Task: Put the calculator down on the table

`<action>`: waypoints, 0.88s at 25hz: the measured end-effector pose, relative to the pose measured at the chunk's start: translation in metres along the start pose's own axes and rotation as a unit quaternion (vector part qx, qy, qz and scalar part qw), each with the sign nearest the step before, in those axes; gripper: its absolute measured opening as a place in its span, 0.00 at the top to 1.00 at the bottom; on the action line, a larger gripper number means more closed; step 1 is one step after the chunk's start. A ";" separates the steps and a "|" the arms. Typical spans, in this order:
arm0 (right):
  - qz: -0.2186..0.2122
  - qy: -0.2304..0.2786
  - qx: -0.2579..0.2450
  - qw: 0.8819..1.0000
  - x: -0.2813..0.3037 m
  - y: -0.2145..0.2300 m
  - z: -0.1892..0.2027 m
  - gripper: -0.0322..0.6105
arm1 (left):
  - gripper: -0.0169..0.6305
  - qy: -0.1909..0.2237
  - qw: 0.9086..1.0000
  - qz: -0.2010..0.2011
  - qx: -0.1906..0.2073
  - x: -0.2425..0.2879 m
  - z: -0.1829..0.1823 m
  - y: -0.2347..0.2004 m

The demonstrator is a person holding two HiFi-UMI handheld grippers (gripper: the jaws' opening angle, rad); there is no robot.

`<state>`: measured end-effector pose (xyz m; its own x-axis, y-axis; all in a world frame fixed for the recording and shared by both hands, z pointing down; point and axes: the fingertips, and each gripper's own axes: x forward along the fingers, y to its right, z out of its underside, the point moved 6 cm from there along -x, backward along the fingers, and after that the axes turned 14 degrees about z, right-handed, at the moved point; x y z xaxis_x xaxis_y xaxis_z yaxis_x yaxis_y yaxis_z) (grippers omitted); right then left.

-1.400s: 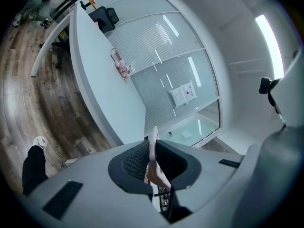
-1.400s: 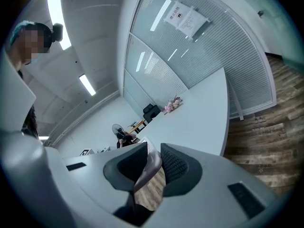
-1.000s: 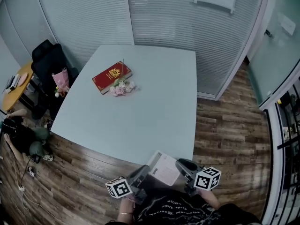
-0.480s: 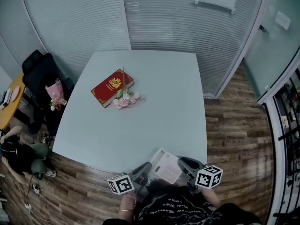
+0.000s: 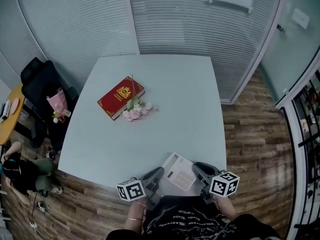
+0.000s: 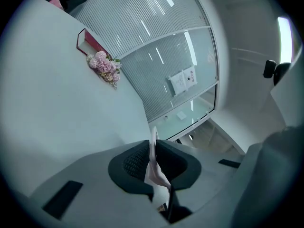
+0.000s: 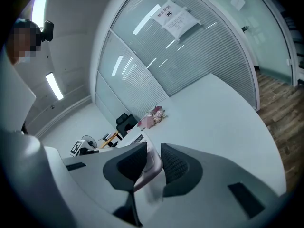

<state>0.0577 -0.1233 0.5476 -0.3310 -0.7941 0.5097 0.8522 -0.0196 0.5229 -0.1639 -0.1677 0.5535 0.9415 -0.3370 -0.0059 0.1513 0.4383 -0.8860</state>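
Note:
A white calculator [image 5: 179,171] hangs flat over the near edge of the pale table [image 5: 170,119], carried between both grippers. My left gripper [image 5: 153,176] is shut on its left edge; in the left gripper view the calculator [image 6: 153,152] shows edge-on, pinched between the dark pads. My right gripper [image 5: 200,172] is shut on its right side, and the right gripper view shows the calculator's pale body [image 7: 148,164] between the pads. The marker cubes [image 5: 131,190] [image 5: 224,184] sit close to the person's body.
A red book [image 5: 120,97] with pink flowers [image 5: 136,112] beside it lies at the table's far left. A black chair [image 5: 41,86] holding a pink bouquet [image 5: 56,104] stands left of the table. Glass walls with blinds run behind it, wood floor around.
Both grippers have carried the calculator forward, from over the floor to over the table's near edge. The grip on it looks the same.

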 end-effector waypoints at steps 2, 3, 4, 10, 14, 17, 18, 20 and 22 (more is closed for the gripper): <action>0.003 0.009 -0.005 1.000 0.006 0.000 -0.011 0.79 | 0.89 0.003 1.000 0.000 0.003 0.007 -0.011 0.000; 0.002 0.013 -0.007 1.000 0.009 0.000 -0.017 0.79 | 0.89 0.005 1.000 -0.001 0.005 0.010 -0.017 0.000; 0.000 0.016 -0.010 1.000 0.012 0.000 -0.022 0.79 | 0.89 0.006 1.000 -0.001 0.007 0.013 -0.023 0.000; -0.008 0.034 -0.045 0.998 0.027 -0.001 -0.061 0.79 | 0.89 0.007 1.000 -0.004 0.029 0.034 -0.056 0.001; -0.004 0.043 -0.066 0.997 0.042 0.002 -0.084 0.79 | 0.89 0.006 0.999 -0.008 0.050 0.051 -0.080 -0.003; 0.005 0.046 -0.074 0.996 0.055 0.005 -0.100 0.79 | 0.89 0.001 0.998 -0.022 0.062 0.064 -0.097 -0.009; 0.005 0.048 -0.078 0.996 0.060 0.005 -0.105 0.79 | 0.89 0.002 0.998 -0.024 0.064 0.068 -0.102 -0.012; 0.001 0.052 -0.092 0.994 0.070 0.008 -0.113 0.79 | 0.89 0.006 0.997 -0.023 0.067 0.075 -0.114 -0.018; 0.001 0.049 -0.102 0.994 0.080 0.011 -0.120 0.79 | 0.89 0.007 0.997 -0.024 0.068 0.082 -0.124 -0.026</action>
<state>0.0894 -0.2599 0.5127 -0.2963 -0.8499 0.4357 0.9205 -0.1325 0.3675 -0.1275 -0.3096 0.5184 0.9280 -0.3715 0.0282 0.2369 0.5297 -0.8144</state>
